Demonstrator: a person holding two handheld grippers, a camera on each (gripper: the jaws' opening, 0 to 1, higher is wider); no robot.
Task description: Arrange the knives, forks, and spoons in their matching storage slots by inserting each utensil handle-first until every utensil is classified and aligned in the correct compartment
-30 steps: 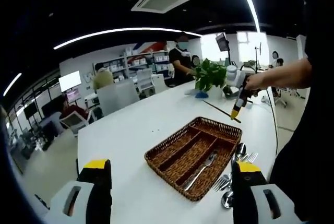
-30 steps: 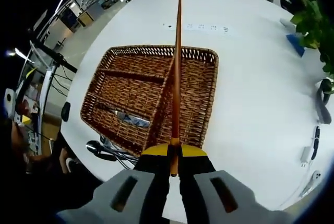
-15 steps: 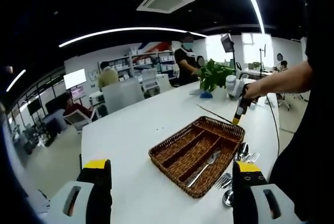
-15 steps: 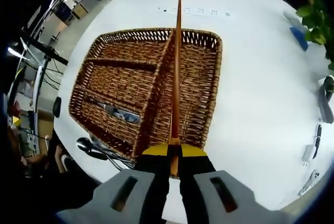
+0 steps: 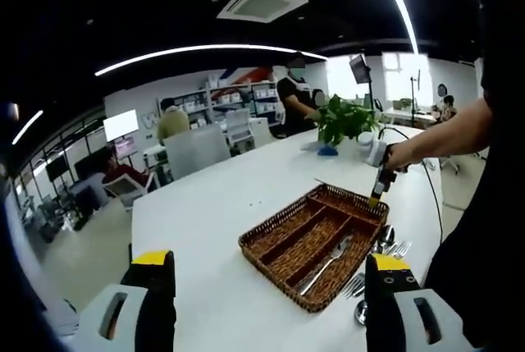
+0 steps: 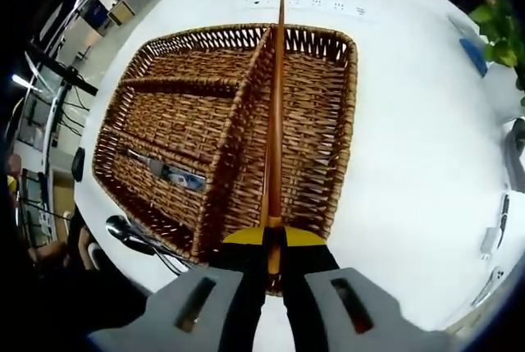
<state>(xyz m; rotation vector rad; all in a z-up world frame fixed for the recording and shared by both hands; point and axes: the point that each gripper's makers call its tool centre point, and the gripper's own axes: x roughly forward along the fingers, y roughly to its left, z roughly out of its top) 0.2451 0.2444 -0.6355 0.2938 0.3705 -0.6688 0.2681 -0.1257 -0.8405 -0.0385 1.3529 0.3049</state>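
Right gripper (image 6: 275, 247) clamps chopsticks (image 6: 276, 106) pointing over wicker tray (image 6: 349, 122).

Long ceiling light strips (image 5: 205, 48) and bright windows (image 5: 398, 69) give even, bright light with soft shadows, the white bench (image 6: 410, 147) glares a little, and straight lines bend strongly at the fisheye edges.

Brown chopstick (image 6: 277, 114) clamped between right gripper (image 6: 275, 247) fingers, pointing straight ahead over wicker cutlery tray (image 6: 324, 151). Fork (image 5: 326, 253) lies in one tray compartment; loose spoons and forks (image 5: 385, 242) beside tray.
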